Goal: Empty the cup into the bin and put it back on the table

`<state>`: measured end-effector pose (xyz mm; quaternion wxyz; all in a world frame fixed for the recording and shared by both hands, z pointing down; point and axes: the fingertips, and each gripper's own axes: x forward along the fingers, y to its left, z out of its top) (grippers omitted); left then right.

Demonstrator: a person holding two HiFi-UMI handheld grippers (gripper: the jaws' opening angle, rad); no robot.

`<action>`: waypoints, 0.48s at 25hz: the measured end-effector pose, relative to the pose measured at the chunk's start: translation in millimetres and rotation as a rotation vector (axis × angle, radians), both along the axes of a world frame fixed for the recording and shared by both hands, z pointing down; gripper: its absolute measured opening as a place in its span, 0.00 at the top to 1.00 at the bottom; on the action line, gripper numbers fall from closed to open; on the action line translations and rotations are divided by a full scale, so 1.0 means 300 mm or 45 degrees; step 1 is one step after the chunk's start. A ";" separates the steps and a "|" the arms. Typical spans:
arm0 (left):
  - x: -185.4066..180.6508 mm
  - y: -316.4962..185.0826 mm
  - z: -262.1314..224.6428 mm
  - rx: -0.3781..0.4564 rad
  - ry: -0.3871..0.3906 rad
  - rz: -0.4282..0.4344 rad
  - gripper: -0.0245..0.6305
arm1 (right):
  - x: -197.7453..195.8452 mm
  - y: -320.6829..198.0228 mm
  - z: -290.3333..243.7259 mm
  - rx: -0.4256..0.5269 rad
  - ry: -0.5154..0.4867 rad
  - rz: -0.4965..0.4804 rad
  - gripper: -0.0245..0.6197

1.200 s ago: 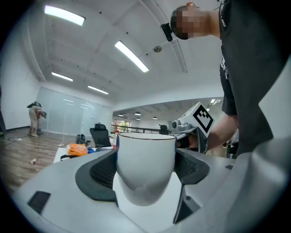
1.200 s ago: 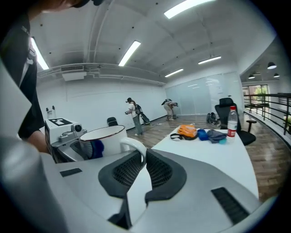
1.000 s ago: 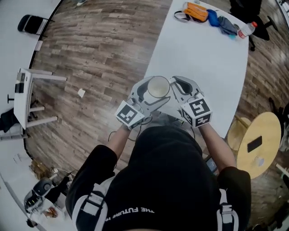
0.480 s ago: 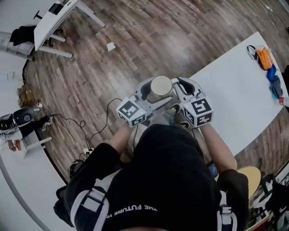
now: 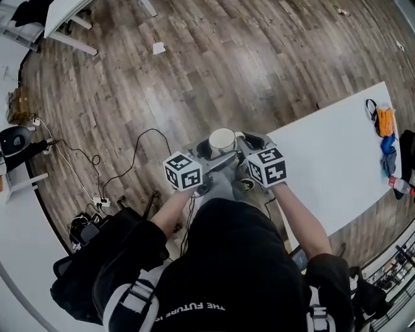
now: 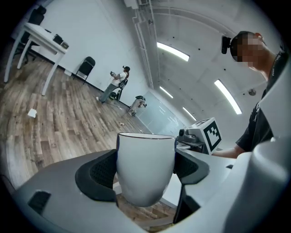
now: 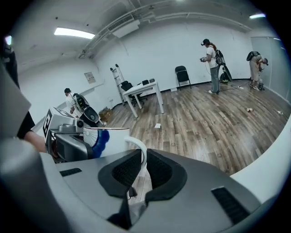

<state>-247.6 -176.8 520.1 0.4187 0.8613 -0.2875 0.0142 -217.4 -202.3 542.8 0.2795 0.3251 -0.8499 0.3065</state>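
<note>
The left gripper [image 6: 144,169] clamps the body of the white cup [image 5: 222,139], upright in the air over the wooden floor [image 5: 194,65], and the right gripper [image 7: 142,170] pinches its handle [image 7: 138,148]. No bin is visible, so I think it is better to carry the cup level with both grips firm.

A wood-plank floor [image 5: 214,71] fills the room. A black cable [image 5: 135,150] loops across it, and a white paper scrap [image 5: 159,47] lies near a white desk [image 5: 65,16]. Along the far wall stand a ladder [image 7: 115,75] and a black chair [image 7: 182,73]. A person [image 7: 212,59] stands to the right of the chair.
</note>
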 end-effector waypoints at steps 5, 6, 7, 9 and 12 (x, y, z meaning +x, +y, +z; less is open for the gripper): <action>-0.044 0.043 0.114 -0.109 0.059 -0.063 0.38 | -0.043 0.044 0.115 -0.099 0.057 -0.067 0.89; -0.053 0.046 0.130 -0.120 0.064 -0.075 0.38 | -0.052 0.046 0.131 -0.108 0.064 -0.078 0.89; -0.061 0.050 0.144 -0.133 0.070 -0.086 0.38 | -0.060 0.049 0.145 -0.117 0.070 -0.087 0.89; -0.072 0.060 0.166 -0.160 0.087 -0.101 0.38 | -0.071 0.060 0.166 -0.137 0.082 -0.099 0.89; -0.080 0.062 0.179 -0.177 0.105 -0.104 0.38 | -0.078 0.064 0.180 -0.155 0.094 -0.098 0.89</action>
